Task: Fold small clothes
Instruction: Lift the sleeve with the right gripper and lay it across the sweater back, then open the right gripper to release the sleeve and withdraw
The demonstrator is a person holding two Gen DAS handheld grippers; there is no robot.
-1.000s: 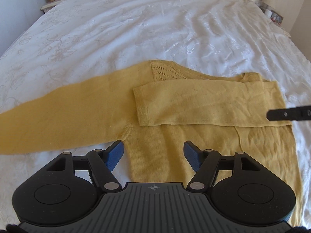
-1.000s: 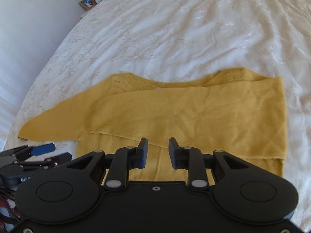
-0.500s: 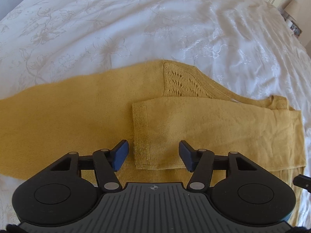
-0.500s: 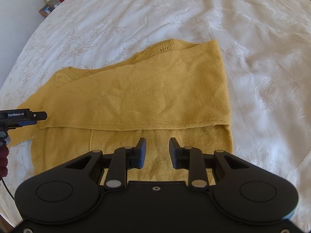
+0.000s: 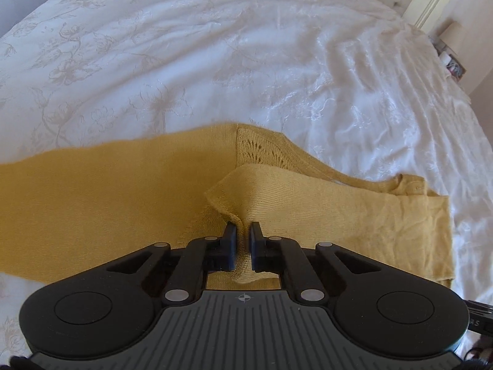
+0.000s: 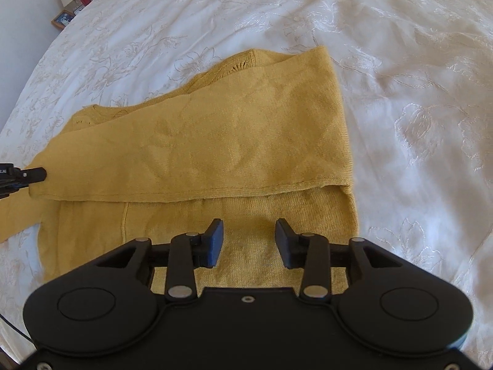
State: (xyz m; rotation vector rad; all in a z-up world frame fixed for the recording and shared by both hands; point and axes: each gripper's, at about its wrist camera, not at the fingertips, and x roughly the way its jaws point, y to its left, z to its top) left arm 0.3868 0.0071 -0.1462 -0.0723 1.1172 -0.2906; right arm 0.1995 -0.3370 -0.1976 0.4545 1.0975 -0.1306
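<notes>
Two grippers work on a yellow sweater (image 6: 215,141) lying flat on a white bed cover (image 5: 246,61). The left gripper (image 5: 242,234) is squeezed tight on the cuff end of the folded sleeve (image 5: 323,203), which bunches up a little. The right gripper (image 6: 249,235) is opening over the sweater's bottom part, with nothing pinched between its fingers. If the left one pulls too hard, I think the neat fold could drag open or the thin knit could slip out.

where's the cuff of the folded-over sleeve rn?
Left wrist view, centre: the sleeve cuff is pinched in the shut left gripper, lifted off the yellow sweater, just below its lace shoulder panel.
</notes>
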